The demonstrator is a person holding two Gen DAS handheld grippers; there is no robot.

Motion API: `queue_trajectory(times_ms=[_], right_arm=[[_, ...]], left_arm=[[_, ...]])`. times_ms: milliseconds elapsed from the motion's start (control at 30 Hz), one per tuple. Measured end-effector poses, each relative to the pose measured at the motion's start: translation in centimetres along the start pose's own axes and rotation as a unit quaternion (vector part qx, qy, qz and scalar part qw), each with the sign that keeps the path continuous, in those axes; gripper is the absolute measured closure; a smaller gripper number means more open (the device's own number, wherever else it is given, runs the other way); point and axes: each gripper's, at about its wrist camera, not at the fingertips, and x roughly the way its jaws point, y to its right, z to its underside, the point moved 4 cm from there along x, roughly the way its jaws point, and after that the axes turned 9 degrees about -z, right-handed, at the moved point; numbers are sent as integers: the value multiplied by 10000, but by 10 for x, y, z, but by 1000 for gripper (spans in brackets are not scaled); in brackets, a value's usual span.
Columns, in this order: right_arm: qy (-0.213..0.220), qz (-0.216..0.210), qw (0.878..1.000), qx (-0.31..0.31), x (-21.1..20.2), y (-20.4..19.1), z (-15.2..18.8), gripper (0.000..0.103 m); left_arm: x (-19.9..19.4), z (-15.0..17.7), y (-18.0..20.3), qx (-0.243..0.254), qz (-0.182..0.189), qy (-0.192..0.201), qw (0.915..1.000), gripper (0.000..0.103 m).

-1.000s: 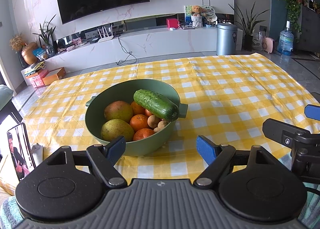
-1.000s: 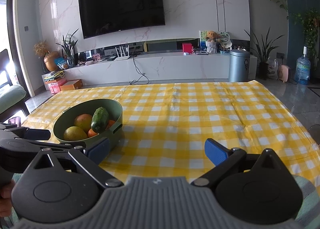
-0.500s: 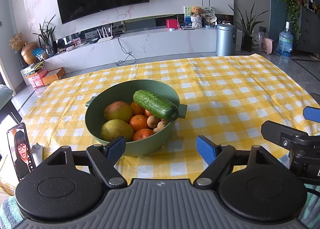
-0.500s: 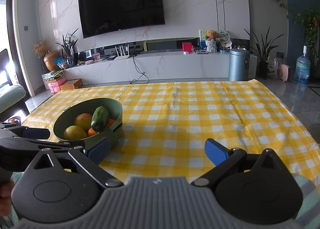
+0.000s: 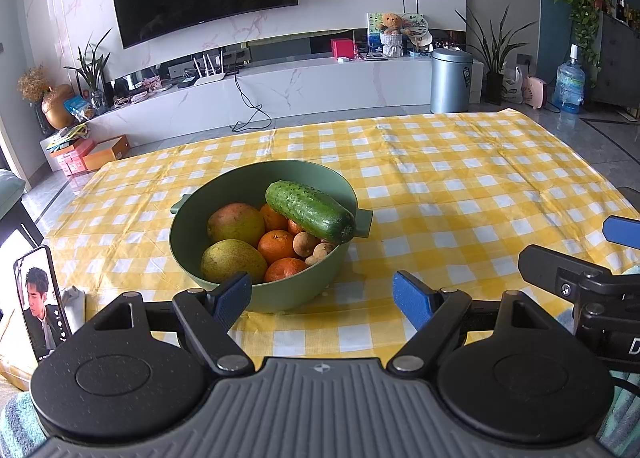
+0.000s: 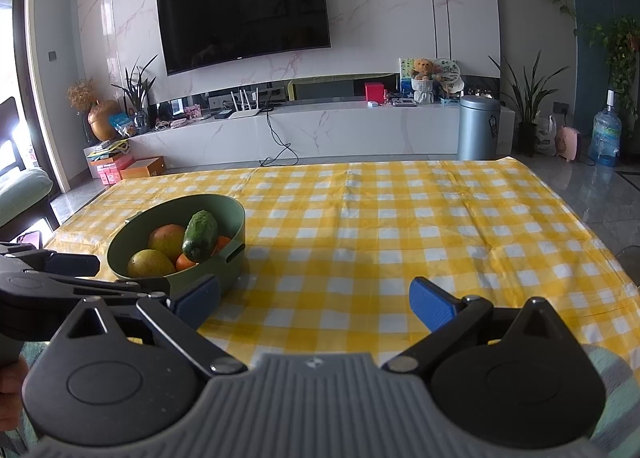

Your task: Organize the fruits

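Hardly anything has moved since the earlier frames: both grippers hold their places at the near edge of the table, and only the picture on the phone has changed.

From the left wrist, the left gripper stands with its jaws wide apart and nothing between them. Straight ahead of the jaws, nearer the left finger, sits the green bowl on the yellow checked cloth. Inside it lie two mangoes, several oranges, a few small brown fruits and a cucumber resting slantwise on top. No fruit lies loose on the cloth.

From the right wrist, the right gripper is likewise spread open and empty. Its jaws face bare cloth; the bowl lies ahead and off to the left of its left finger.

With so little change, the scene suits either end of the job: fruit gathered in the bowl already, or fruit waiting to be taken out and sorted.
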Motion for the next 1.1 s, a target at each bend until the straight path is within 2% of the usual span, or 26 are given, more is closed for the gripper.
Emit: queue_trajectory(times_ms=[1100], right_arm=[[-50, -7, 10000, 10, 0, -2, 9, 5]], left_arm=[[-6, -4, 8, 68, 30, 181, 9998, 9]])
